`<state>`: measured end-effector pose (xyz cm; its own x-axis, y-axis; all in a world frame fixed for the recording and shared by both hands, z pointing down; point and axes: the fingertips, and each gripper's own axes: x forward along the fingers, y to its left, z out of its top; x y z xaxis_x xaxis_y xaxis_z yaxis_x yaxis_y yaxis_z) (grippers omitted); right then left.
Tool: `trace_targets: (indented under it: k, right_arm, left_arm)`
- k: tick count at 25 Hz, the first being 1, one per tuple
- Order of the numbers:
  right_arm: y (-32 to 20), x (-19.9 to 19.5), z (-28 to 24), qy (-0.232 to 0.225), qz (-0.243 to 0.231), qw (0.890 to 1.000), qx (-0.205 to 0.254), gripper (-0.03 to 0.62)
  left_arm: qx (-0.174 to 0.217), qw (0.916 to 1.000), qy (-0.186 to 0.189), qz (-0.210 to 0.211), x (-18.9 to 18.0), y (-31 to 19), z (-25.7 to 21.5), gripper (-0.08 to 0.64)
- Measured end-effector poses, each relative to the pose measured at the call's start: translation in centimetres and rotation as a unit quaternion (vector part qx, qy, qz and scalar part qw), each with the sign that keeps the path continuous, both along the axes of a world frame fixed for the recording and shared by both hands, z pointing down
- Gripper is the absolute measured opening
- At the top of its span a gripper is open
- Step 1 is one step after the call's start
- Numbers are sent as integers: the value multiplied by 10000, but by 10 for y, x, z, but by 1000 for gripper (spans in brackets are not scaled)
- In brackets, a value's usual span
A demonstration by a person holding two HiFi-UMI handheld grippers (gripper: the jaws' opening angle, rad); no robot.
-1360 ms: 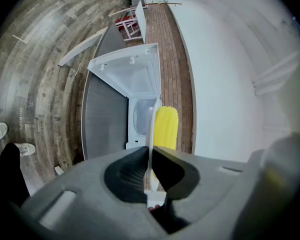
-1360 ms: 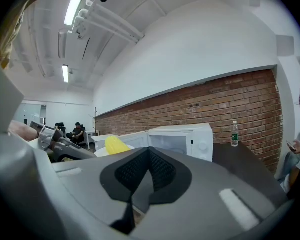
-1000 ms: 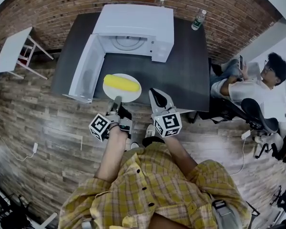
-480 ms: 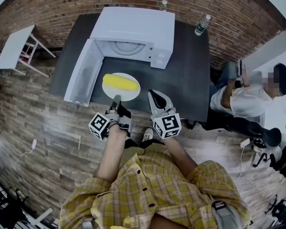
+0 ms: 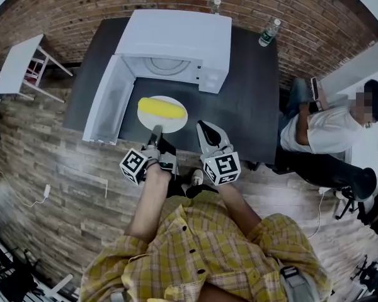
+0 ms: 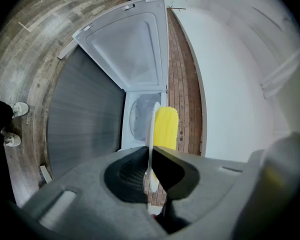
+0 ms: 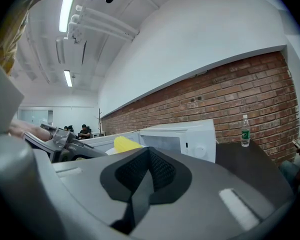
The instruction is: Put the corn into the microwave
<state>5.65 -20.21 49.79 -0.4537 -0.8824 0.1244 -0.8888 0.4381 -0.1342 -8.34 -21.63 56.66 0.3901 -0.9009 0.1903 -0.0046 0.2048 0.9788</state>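
Head view gives us the layout: our left gripper is pinched tight on the near rim of the white plate. The corn lies across that plate, over the dark table, just on the near side of the open microwave. Our right gripper, jaws pressed together on nothing, hangs just right of the plate. We judge the plate must travel level so the corn cannot roll, go straight into the far cavity clear of the door swung out at left, and settle on the turntable before we let go.
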Motion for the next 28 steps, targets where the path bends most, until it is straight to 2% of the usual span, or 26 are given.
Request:
trace_targets:
  k: [11, 28]
  right_arm:
    - [-28, -14, 4, 107, 188, 9998, -18, 2]
    - [-78, -11, 15, 149, 625, 9979, -43, 2]
  left_arm:
    - [-133, 9998, -33, 107, -15, -53, 19, 25]
    - [-285, 9990, -47, 355, -10, -137, 59, 25]
